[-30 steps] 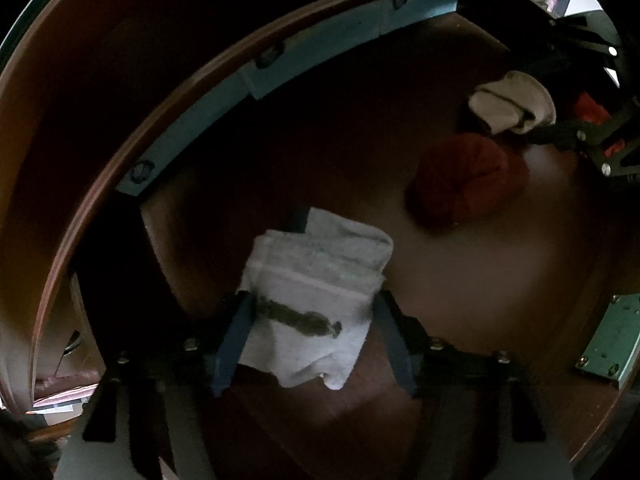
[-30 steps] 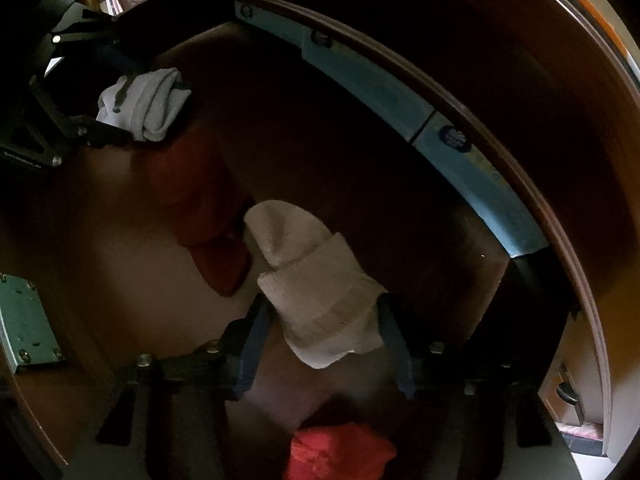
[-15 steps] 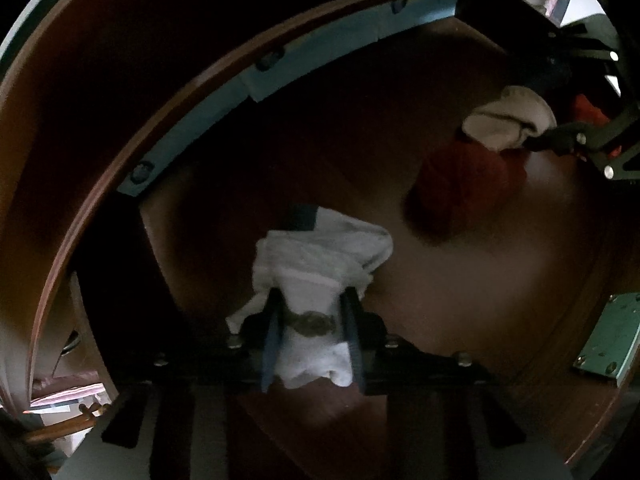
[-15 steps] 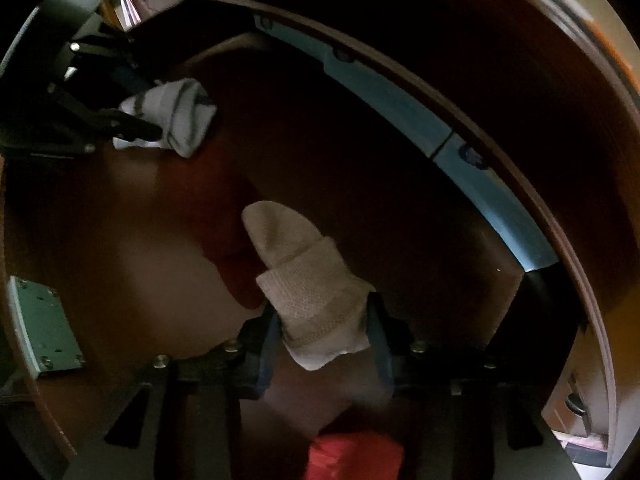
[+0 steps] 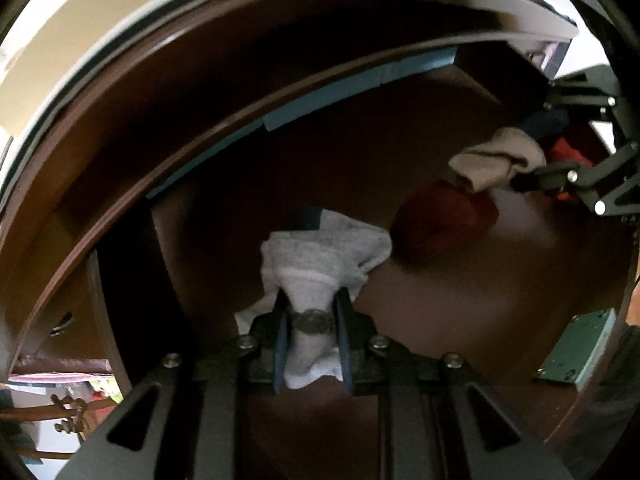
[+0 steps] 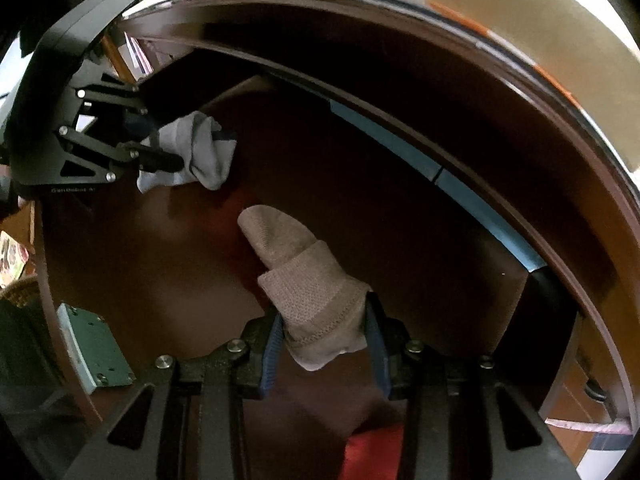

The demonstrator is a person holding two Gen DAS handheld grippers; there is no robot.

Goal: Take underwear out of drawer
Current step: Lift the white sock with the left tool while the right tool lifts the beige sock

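My left gripper (image 5: 312, 300) is shut on a white speckled garment (image 5: 324, 248), pinched to a narrow waist between the blue pads, on the floor of the dark wooden drawer (image 5: 460, 300). In the right wrist view, my right gripper (image 6: 324, 312) is shut on the cuff end of a beige knitted garment (image 6: 304, 276), whose rounded end points away from me. Each gripper shows in the other's view with its load: the white garment (image 6: 196, 148) at upper left, the beige garment (image 5: 496, 160) at upper right.
A dark red garment (image 5: 436, 220) lies between the two held pieces, and a brighter red one (image 6: 372, 452) sits under my right gripper. A blue strip (image 5: 320, 96) runs along the drawer's far wall. A green metal bracket (image 6: 96, 352) is fixed on the near side.
Both pairs of jaws have closed on their garments, the left squeezing the white one narrow. The right gripper has risen a little with the beige one. Both views have tipped upward.
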